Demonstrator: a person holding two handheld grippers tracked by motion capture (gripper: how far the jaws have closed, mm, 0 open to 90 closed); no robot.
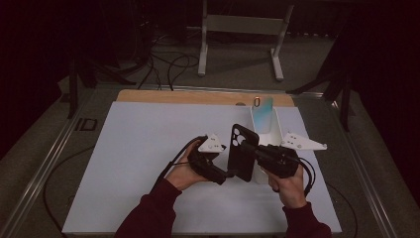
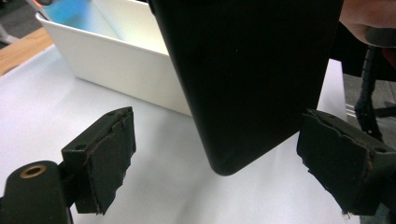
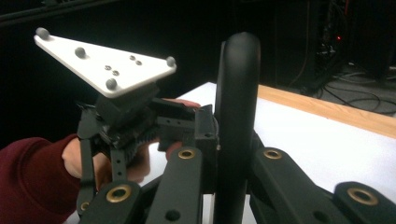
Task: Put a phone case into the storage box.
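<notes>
Here, phone case [image 1: 243, 152]: black, upright above the desk [image 1: 143, 148], just in front of the white tray [image 1: 277, 124]
Right gripper [image 1: 255, 151]: jaws clamped on the case's edge
Left gripper [image 1: 232, 173]: jaws apart, the case's lower corner between them, untouched
Tray: holds a blue phone [image 1: 264, 113]

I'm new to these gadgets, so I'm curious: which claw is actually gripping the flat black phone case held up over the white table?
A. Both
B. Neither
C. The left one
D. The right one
D: the right gripper has its jaws clamped on the edge of the flat black phone case, while the left gripper stands open, its pads apart from the case's bottom corner.
</notes>
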